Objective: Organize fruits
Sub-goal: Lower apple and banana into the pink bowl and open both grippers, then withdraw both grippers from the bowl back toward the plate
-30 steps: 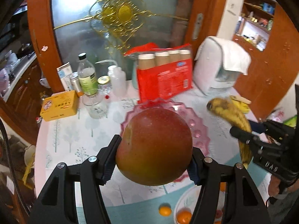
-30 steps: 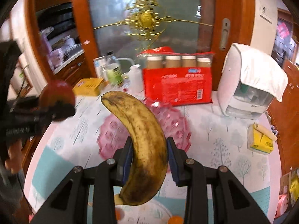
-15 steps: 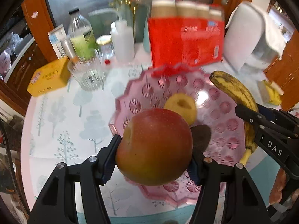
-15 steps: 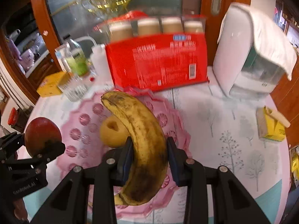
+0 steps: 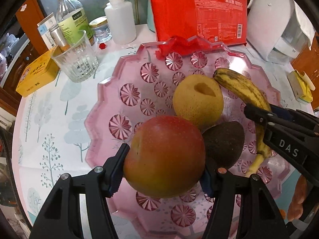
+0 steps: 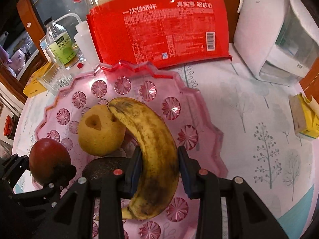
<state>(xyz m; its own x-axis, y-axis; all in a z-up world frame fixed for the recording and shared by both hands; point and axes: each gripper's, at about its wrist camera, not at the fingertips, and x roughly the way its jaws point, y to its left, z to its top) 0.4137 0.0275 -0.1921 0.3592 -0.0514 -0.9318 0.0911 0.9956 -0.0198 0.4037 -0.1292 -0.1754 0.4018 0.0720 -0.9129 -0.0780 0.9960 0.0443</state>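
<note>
We hold a red apple point(image 5: 164, 156) with the left gripper point(image 5: 162, 176), its jaws clamped on the fruit's two sides, over the near part of the pink glass tray point(image 5: 127, 73). The right gripper point(image 6: 159, 169) has its jaws clamped across the middle of a spotted banana point(image 6: 151, 141), over the tray's right half. Already in the tray lie a yellow pear point(image 5: 197, 98) and a dark avocado point(image 5: 224, 144), close together near its centre.

The main risk, we judge, is crowding. The apple hangs just beside the avocado and pear, so letting go from any height could knock them and send the round fruit rolling toward the scalloped rim. The banana's tip sits against or just over the pear; we cannot tell which. Lowered there it may rest tilted and slide. The two grippers work close together and could bump. The drinking glass point(image 5: 76, 59) stands just beside the tray's far left edge, so a shoved tray could hit it
</note>
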